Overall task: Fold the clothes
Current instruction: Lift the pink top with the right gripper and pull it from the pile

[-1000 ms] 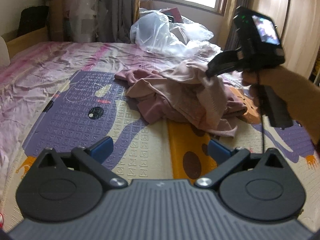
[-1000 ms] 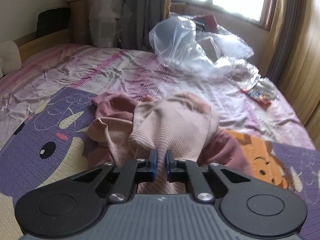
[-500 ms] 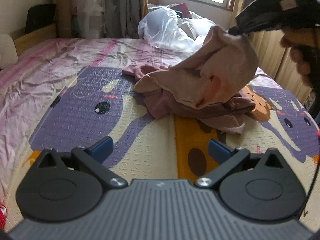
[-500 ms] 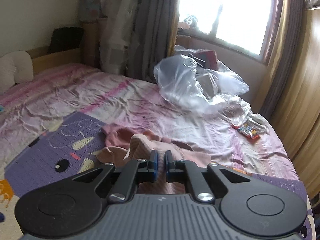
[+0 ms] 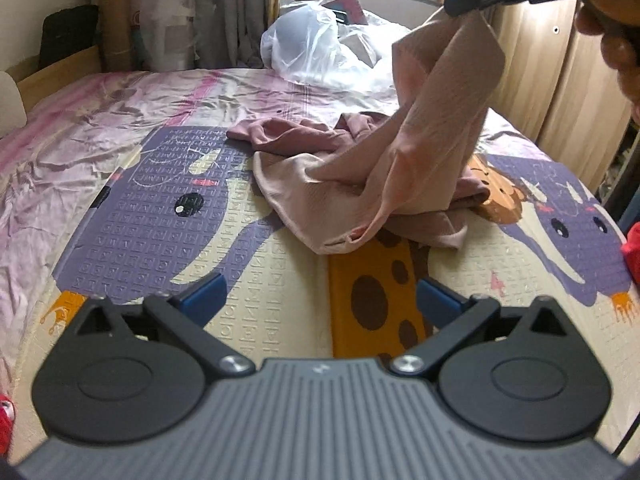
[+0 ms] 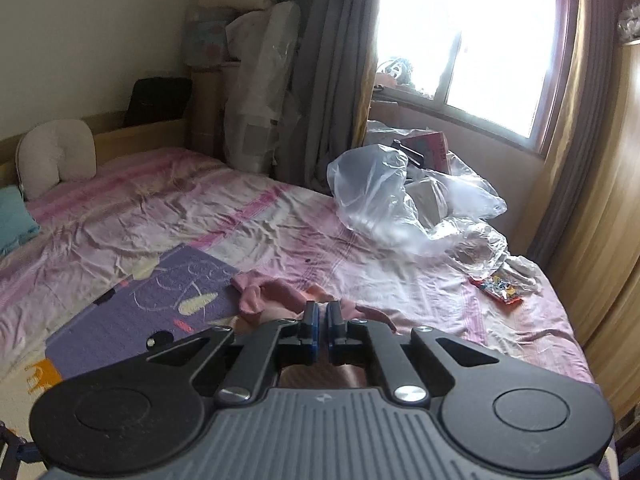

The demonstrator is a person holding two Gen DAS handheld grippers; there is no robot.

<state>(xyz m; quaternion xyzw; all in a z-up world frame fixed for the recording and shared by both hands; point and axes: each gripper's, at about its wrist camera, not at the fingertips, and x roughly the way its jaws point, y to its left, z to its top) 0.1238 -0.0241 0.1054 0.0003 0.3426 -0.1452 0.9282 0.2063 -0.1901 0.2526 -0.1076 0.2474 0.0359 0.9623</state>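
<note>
Since a second ago, the light pink garment (image 5: pixel 404 152) has been lifted off the darker pink heap (image 5: pixel 304 136) on the bed's play mat (image 5: pixel 160 216) by the right gripper (image 6: pixel 321 322), fingers clamped on it, so separation is under way, while the left gripper (image 5: pixel 318 298) is held near, fingers apart and empty.

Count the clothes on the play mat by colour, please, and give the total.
Light pink garment, lifted at one corner by the right tongs: 1
Dusty rose garment, lying on the play mat: 1
Total: 2
</note>
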